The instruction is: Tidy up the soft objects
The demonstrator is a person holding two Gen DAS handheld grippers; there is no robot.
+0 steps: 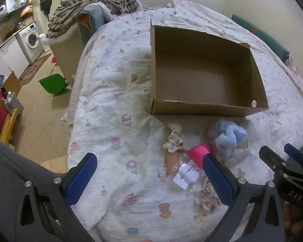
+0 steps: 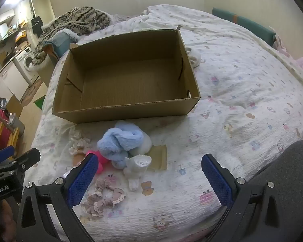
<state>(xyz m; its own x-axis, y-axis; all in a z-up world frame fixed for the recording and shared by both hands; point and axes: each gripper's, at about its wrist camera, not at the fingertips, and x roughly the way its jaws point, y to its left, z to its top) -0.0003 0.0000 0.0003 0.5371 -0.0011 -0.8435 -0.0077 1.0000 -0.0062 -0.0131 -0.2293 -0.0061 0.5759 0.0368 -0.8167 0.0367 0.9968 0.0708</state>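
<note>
- The cardboard box [image 2: 129, 76] sits open-topped on the bed [image 2: 242, 92], nothing visible inside; its near wall faces the pile of soft things.
- Just before that wall lies the blue fluffy bundle [image 2: 121, 141], touching a rolled white sock [image 2: 138, 164]; a pink item [image 2: 100, 161] sits against its left side; a flat brown card scrap [image 2: 158, 157] is partly under the sock.
- A cream scrunchie [image 2: 78, 144] rests left of the blue bundle; a beige lace-edged scrunchie [image 2: 105, 198] lies nearer, just beside the right gripper's left finger.
- In the left wrist view a crumpled clear plastic wrapper with a barcode label [image 1: 186, 173] lies beside the pink item, in the way of the nearer scrunchie.
- The left gripper [image 1: 149, 177] hovers over the quilt, jaws spread wide, holding nothing.
- The right gripper [image 2: 149, 177] hangs near the pile, jaws wide apart and bare.
- Behind the box a second white fabric piece [image 2: 195, 59] lies on the bed; a patterned knit blanket [image 2: 74, 20] is heaped at the far-left corner; a washing machine [image 1: 31, 39] and a green dustpan [image 1: 53, 83] stand off to the left.
</note>
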